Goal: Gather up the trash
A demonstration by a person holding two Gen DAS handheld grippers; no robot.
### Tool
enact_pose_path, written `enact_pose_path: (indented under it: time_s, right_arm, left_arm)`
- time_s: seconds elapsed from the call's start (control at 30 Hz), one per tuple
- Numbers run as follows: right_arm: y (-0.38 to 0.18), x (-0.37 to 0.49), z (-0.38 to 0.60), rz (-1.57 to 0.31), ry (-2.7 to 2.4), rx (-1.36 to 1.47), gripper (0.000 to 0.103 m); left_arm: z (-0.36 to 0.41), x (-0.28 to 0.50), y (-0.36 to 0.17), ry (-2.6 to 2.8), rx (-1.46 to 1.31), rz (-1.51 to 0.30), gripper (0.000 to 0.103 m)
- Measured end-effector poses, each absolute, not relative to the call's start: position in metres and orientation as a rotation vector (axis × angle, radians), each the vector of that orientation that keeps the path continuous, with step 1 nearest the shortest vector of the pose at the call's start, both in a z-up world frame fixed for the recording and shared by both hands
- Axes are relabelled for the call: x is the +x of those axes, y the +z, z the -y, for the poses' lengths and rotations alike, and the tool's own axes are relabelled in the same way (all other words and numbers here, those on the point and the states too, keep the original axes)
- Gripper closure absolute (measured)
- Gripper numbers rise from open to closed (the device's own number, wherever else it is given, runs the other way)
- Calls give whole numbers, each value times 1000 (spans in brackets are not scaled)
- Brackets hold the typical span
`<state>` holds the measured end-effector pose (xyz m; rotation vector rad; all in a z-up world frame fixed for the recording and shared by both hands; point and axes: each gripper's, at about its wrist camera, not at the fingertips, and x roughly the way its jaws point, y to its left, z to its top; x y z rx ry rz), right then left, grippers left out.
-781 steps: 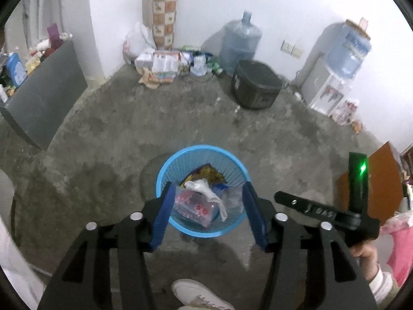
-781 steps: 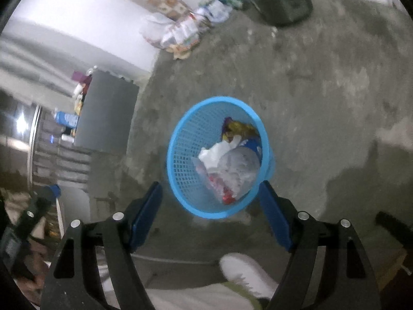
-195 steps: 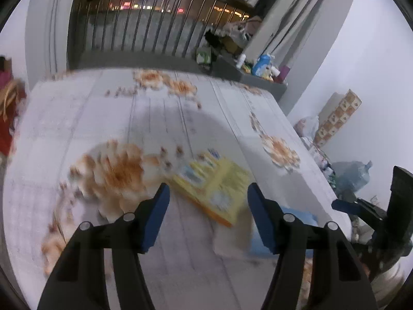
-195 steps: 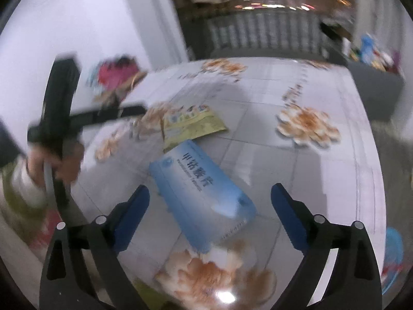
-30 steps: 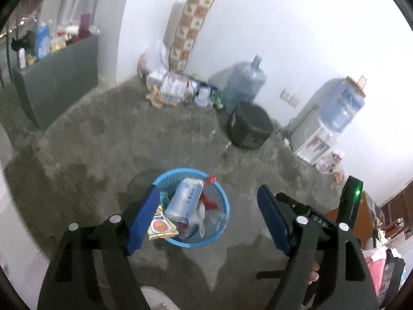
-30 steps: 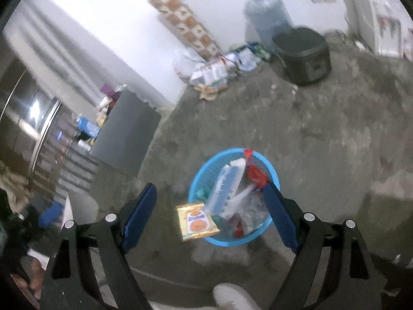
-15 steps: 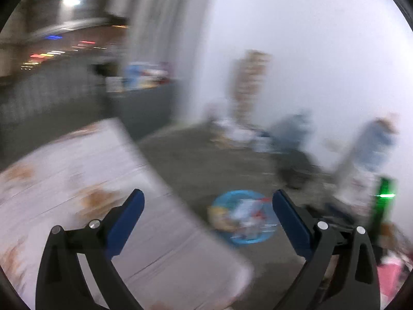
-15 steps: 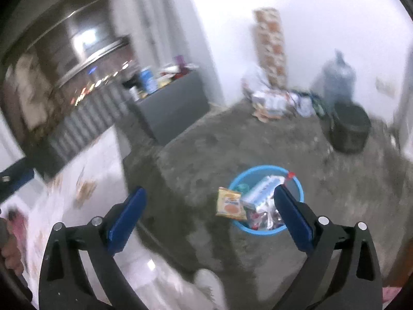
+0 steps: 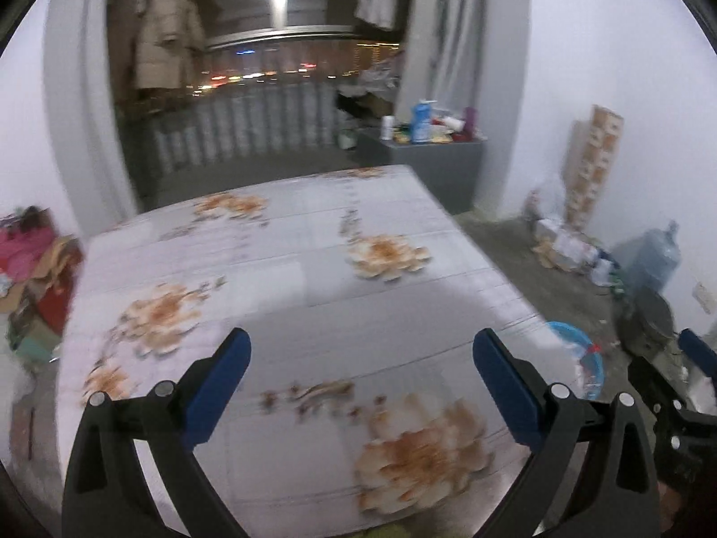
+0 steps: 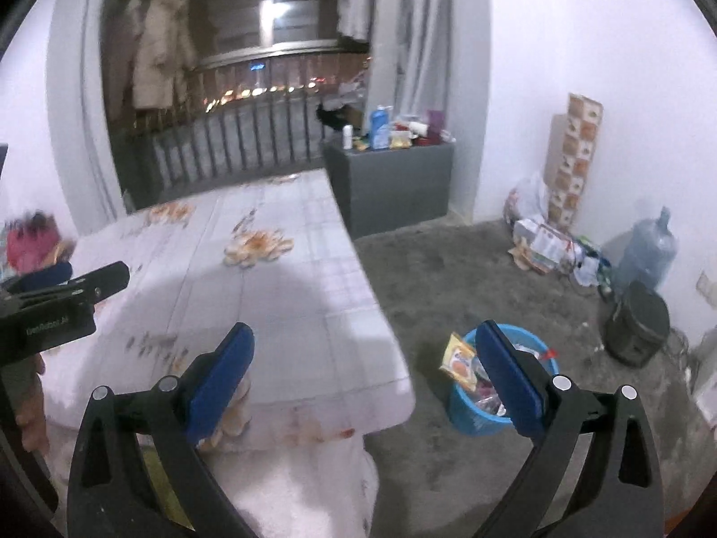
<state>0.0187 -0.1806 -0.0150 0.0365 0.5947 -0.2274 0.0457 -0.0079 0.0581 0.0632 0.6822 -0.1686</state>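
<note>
Beside the table [image 10: 287, 296], blue basket [image 10: 466, 417] holds wrappers [image 10: 486, 392].

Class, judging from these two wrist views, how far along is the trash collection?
Mostly done, it seems: the blue basket on the floor holds wrappers, and no litter shows on the floral tablecloth. Nothing is in hand: the left gripper and right gripper are open and empty. Left: the yellow packet hanging at the basket's rim needs pushing in.
</note>
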Motion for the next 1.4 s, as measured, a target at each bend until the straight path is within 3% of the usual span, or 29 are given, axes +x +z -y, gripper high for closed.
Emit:
enact_pose_path:
  time_s: [0.27, 0.6, 1.4]
  right_arm:
    - [-56, 34, 166, -788, -289, -83, 8]
    - [-73, 25, 185, -870, -355, 22, 8]
    - [-69, 21, 195, -868, -394, 14, 8]
  left_arm:
    - [14, 43, 8, -130, 173, -921, 6]
    - [10, 51, 11, -98, 145, -876, 6]
    - [0, 58, 10, -64, 77, -899, 6]
